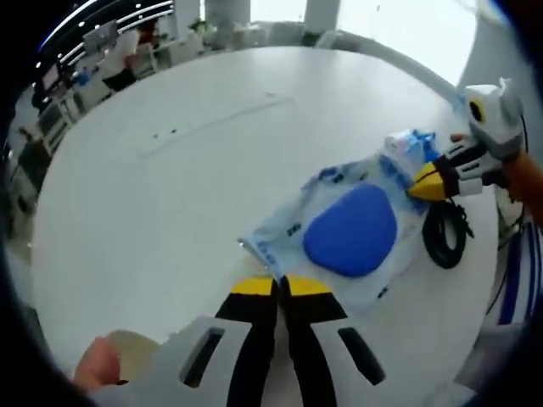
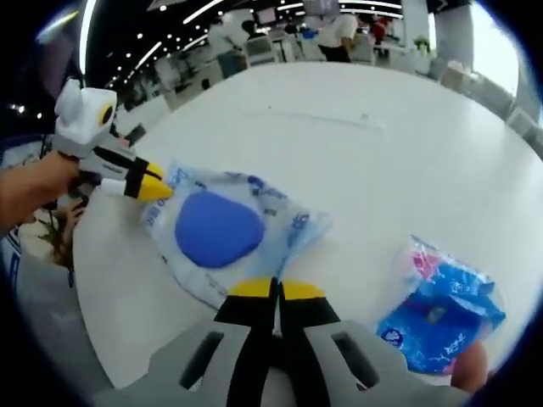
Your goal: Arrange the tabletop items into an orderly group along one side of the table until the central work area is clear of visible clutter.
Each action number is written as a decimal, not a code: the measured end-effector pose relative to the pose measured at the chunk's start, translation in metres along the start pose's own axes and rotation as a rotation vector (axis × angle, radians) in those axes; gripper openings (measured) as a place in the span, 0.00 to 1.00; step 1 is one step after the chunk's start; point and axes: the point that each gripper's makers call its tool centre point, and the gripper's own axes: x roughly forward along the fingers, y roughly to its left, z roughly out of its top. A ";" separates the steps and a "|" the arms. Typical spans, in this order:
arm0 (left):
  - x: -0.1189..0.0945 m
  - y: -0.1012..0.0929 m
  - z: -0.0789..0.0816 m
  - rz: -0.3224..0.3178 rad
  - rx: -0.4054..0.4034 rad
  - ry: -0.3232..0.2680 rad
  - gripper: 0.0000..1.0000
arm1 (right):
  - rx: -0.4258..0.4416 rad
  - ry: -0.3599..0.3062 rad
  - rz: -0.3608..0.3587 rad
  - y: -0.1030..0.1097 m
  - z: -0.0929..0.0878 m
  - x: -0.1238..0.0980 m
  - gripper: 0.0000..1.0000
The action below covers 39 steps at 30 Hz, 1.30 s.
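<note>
On the white table [image 1: 170,186], I had both grippers, left [image 1: 280,287] and right [image 2: 277,291], pinched closed at opposite edges of the clear bag [image 2: 229,233] (blue pad inside); blue packet [image 2: 441,309] lay nearby.
</note>
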 end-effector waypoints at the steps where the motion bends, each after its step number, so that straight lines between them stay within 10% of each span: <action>1: 0.001 0.001 -0.002 0.002 -0.002 0.006 0.00 | 0.001 0.001 0.001 0.000 0.000 0.000 0.02; 39: -0.005 -0.002 0.004 0.035 0.053 -0.039 0.33 | 0.014 -0.035 -0.001 0.003 0.003 -0.015 0.09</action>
